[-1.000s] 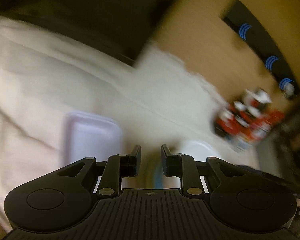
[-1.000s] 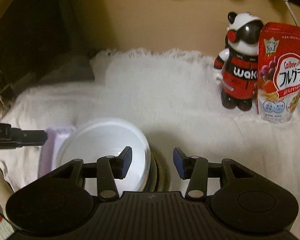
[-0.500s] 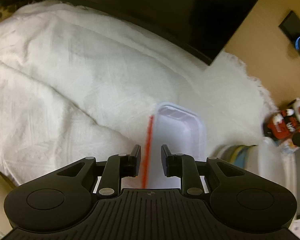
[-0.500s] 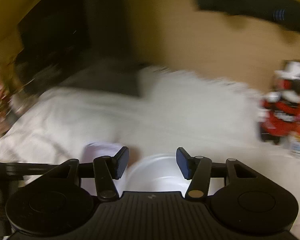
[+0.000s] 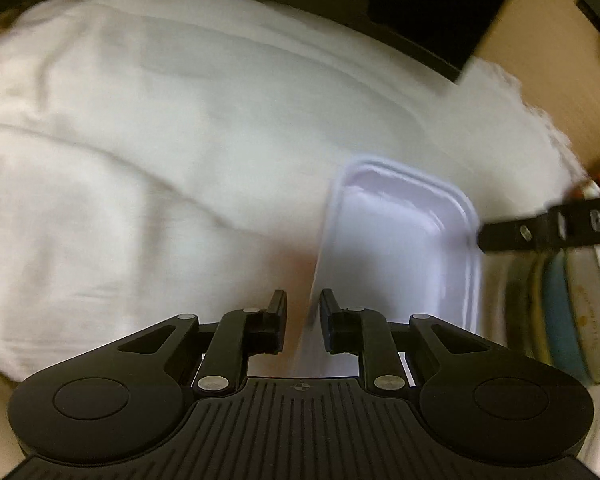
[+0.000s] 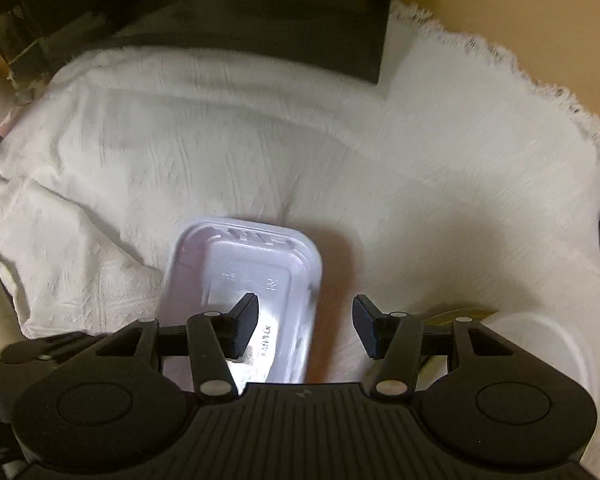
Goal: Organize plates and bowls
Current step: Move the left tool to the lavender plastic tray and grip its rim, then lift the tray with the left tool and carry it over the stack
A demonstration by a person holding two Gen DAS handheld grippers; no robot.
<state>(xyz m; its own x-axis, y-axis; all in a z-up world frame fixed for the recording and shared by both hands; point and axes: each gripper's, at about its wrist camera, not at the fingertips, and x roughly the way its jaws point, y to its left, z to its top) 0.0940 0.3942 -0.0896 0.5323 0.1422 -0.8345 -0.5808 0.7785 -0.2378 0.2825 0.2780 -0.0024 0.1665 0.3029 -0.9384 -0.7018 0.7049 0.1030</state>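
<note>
**A:** While both views are smeared, what fills most of them?

**B:** White cloth (image 6: pixel 420 200) over the desk, rumpled toward nine o'clock. Next in size, the lavender rectangular tray (image 6: pixel 256 280), lying flat on the cloth at about six o'clock in the right view. In the left view it sits at four o'clock, with a stack of plates (image 5: pixel 560 312) just past it at the right edge. A white bowl's rim (image 6: pixel 540 344) shows at four o'clock in the right view.

**A:** And the tongs?

**B:** Left tongs (image 5: pixel 303 320) are narrow, with the tray's near edge in the slit; blur hides whether they actually pinch it. Right tongs (image 6: pixel 304 328) are spread wide and empty, straddling the tray's right rim.

**A:** So which step?

**B:** My guess: gathering the tray toward the stack. Next calls for a sure pinch on one rim, a level lift, and setting it beside or onto the plates without knocking them.
</note>
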